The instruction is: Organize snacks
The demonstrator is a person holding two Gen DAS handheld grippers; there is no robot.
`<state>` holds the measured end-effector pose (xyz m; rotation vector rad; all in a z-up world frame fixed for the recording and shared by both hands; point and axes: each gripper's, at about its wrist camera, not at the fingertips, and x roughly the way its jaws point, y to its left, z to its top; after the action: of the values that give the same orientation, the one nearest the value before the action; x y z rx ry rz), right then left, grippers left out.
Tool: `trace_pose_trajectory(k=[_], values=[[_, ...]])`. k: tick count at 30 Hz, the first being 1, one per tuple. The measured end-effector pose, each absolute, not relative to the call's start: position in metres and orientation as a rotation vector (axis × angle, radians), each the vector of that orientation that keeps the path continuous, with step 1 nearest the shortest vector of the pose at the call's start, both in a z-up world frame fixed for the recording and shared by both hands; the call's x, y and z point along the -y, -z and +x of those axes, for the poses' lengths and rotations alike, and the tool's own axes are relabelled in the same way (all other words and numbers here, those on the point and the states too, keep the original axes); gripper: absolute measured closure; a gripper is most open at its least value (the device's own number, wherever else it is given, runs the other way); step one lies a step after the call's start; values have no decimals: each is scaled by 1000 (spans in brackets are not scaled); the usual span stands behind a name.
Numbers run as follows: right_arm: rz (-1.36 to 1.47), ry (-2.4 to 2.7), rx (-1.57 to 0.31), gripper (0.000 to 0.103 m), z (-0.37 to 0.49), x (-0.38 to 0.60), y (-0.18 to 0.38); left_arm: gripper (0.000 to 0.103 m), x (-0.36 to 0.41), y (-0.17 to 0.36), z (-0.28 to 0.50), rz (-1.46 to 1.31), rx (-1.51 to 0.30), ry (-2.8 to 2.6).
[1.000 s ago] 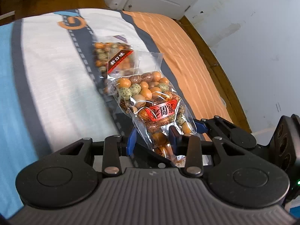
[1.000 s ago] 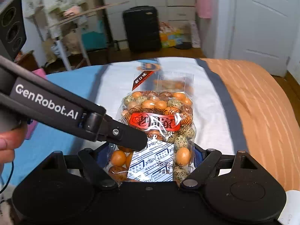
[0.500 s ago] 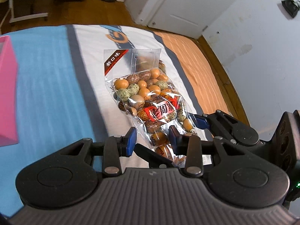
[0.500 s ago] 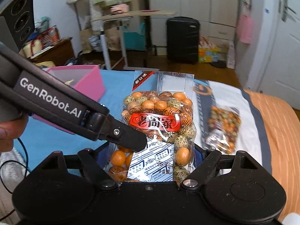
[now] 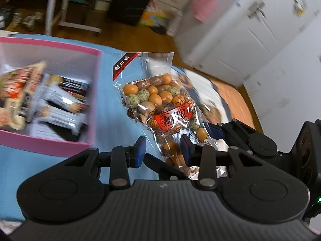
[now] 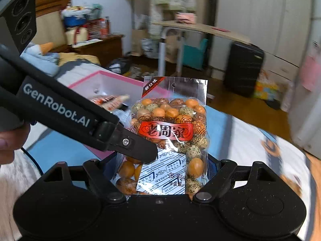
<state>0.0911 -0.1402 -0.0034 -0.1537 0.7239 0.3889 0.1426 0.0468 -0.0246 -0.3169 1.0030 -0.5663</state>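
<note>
Clear nut bag point(image 6: 170, 132) clamped across its width by right gripper point(image 6: 160, 166); left gripper point(image 5: 163, 150) pinches its lower edge beside pink box point(image 5: 50, 142)

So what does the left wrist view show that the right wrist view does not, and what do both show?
Only the left wrist view: the white packets lying inside the pink box, the white door, and the orange stripe of the bedcover.

Only the right wrist view: the wooden nightstand, the folding table, and a hand holding the left gripper.

Both: the bag of coated nuts held by both grippers, the pink box, the black suitcase and the blue bedcover.
</note>
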Motion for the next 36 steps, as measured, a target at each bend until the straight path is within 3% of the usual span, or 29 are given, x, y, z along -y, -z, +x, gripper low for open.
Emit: trace_pose_trajectory(k=[9,28,31,33,36], values=[[-169,-518,-713,17,147,87,25,67,-107,44,187,-371,-1008,413],[-191,-631,-815,14,218,35,64,67,-161,93,238,-428,-1023,263],[-254,-645,-823,10,223,26,70,62,-167,108,245,-477,-1048,213],[-308,-665,-781,10,219,27,68,37,-166,110,243,-443,-1025,116],[-304,-666,-732,9,206,40,57,36,-152,98,232,-292,-944,105]])
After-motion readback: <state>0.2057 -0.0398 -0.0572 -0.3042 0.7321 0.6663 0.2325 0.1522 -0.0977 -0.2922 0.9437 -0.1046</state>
